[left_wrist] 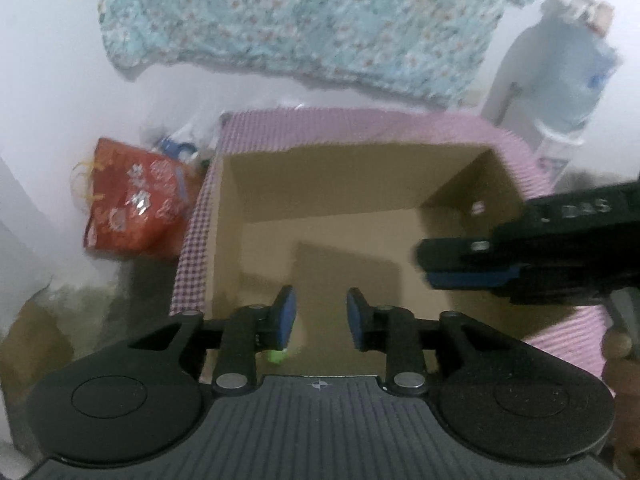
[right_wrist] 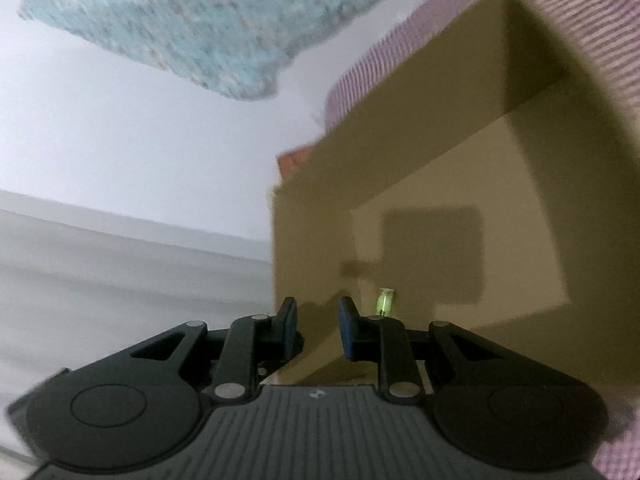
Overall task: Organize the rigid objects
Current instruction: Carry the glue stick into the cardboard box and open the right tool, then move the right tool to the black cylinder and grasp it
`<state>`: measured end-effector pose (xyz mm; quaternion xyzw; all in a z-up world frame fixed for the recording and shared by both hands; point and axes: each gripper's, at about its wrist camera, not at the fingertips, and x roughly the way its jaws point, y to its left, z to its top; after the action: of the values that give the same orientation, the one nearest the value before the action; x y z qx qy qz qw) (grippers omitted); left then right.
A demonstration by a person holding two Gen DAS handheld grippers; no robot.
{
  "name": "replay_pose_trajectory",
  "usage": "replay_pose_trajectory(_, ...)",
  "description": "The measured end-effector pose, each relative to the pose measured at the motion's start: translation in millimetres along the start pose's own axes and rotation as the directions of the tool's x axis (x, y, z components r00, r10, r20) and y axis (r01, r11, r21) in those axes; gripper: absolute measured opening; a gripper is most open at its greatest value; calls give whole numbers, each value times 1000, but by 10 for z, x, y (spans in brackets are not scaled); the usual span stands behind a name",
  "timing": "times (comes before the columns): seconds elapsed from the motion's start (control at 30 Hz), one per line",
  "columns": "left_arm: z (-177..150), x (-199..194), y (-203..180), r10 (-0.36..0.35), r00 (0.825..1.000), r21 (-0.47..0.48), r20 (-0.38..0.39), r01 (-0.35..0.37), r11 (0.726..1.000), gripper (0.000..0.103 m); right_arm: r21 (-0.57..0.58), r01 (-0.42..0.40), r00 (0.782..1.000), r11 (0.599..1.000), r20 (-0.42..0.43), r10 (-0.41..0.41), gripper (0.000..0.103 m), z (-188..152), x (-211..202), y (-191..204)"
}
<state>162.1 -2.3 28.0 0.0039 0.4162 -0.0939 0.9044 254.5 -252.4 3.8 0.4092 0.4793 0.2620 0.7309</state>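
While both my grippers hang over the open box [left_wrist: 460, 184], a small green item [left_wrist: 276, 356] lies on its cardboard floor near one wall, the only thing I can see inside; blur hides what it is. Checked pink cloth [left_wrist: 192, 256] wraps the box's outside. My left gripper [left_wrist: 320, 316] tilts down into the box, jaws parted on nothing. My right gripper [right_wrist: 314, 328] reaches over the box's corner, jaws slightly apart, empty.
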Motion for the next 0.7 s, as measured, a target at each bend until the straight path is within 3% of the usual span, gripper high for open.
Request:
replay_pose_trajectory(0.07,-54,-172,-45,-40,999,9,33,40,999,40,6,-36,998,999,50,36,25,-90,-355,-43)
replay_pose_trajectory(0.17,-148,-313,-127,-90,994,29,62,89,996,44,1,-47,991,999,123,47,25,-254,-804,-143)
replay_pose_trajectory(0.33,-415,-367,-352,-192,980,81,45,188,979,46,5,39,972,999,233,-39,25,-667,-1388,-425)
replay_pose_trajectory(0.5,-750,-116,-707,-255,965,135,-60,261,956,46,43,145,962,988,227,-151,25,-1014,-1319,-724)
replay_pose_trajectory(0.7,-1015,287,-1022,-295,941,178,-167,323,929,45,30,244,960,969,137,-246,25,-1227,-1069,-1034)
